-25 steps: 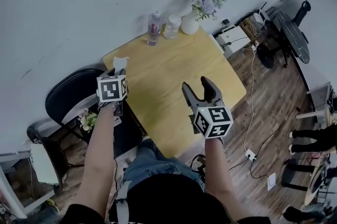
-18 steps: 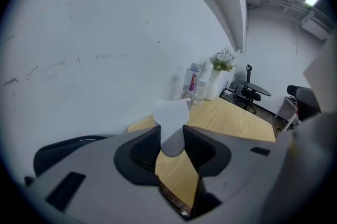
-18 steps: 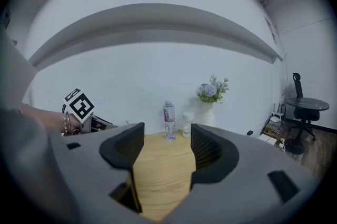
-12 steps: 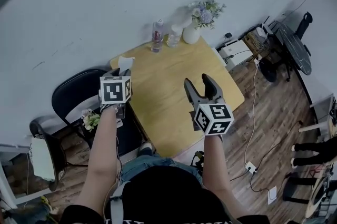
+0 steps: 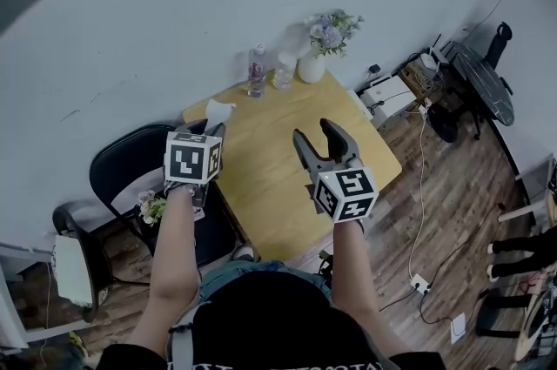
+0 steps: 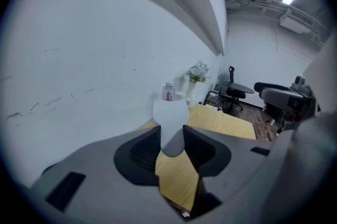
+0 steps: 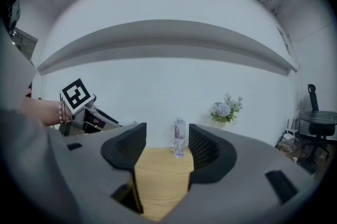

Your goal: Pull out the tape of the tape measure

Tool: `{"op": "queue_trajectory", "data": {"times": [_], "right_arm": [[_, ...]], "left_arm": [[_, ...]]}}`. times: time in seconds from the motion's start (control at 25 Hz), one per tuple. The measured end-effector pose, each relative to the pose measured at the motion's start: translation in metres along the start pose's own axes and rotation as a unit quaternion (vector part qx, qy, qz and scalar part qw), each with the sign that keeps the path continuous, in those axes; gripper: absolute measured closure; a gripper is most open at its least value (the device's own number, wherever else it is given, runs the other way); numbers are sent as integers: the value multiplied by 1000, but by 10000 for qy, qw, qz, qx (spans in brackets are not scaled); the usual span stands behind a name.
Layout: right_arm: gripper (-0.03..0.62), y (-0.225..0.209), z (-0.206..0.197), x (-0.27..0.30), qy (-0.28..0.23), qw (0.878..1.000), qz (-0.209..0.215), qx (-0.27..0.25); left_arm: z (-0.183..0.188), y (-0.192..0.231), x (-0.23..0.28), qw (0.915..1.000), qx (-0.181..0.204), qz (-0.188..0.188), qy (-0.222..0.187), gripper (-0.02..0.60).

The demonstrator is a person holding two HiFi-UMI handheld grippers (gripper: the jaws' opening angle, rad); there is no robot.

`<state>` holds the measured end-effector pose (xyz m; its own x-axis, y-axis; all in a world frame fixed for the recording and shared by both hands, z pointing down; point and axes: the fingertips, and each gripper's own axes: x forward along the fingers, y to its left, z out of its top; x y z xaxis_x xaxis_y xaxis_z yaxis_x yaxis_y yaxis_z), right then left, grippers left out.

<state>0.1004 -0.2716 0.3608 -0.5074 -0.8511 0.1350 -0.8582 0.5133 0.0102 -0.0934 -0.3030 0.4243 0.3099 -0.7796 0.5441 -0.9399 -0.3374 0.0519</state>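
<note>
A small white object (image 6: 171, 123), apparently the tape measure's case, sits pinched between the jaws of my left gripper (image 6: 172, 136). In the head view that gripper (image 5: 211, 127) hovers over the left edge of the yellow wooden table (image 5: 287, 177), with the white object (image 5: 218, 111) sticking out past its tips. No tape shows drawn out of it. My right gripper (image 5: 315, 133) hangs above the table's middle; its jaws are closing and nothing is between them. In the right gripper view, the right gripper (image 7: 164, 146) frames only the tabletop and a bottle.
A clear water bottle (image 5: 257, 70), a small jar (image 5: 283, 72) and a white vase of flowers (image 5: 324, 42) stand along the table's far edge by the wall. A black chair (image 5: 130, 172) is left of the table. Cables and boxes lie on the floor at right.
The right gripper has drifted a little left and away over the table, and its jaws have narrowed slightly. The left gripper keeps its hold on the white object.
</note>
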Motion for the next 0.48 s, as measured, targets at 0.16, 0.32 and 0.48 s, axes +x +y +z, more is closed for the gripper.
{"op": "queue_trajectory", "data": {"times": [0.16,0.32,0.48], "right_arm": [[346,13,2,4,-9,9994,297,-204],[370,28,4,13,97,9970,592,-486],[394,35,4,21,203,9946,738,-708]], "left_arm": [[7,-25,-3,9984,281,-489,50,439],[13,-44,-4,9947,605,-826,132,439],[21,-68,-7,9877,981,-1209,135,439]]}}
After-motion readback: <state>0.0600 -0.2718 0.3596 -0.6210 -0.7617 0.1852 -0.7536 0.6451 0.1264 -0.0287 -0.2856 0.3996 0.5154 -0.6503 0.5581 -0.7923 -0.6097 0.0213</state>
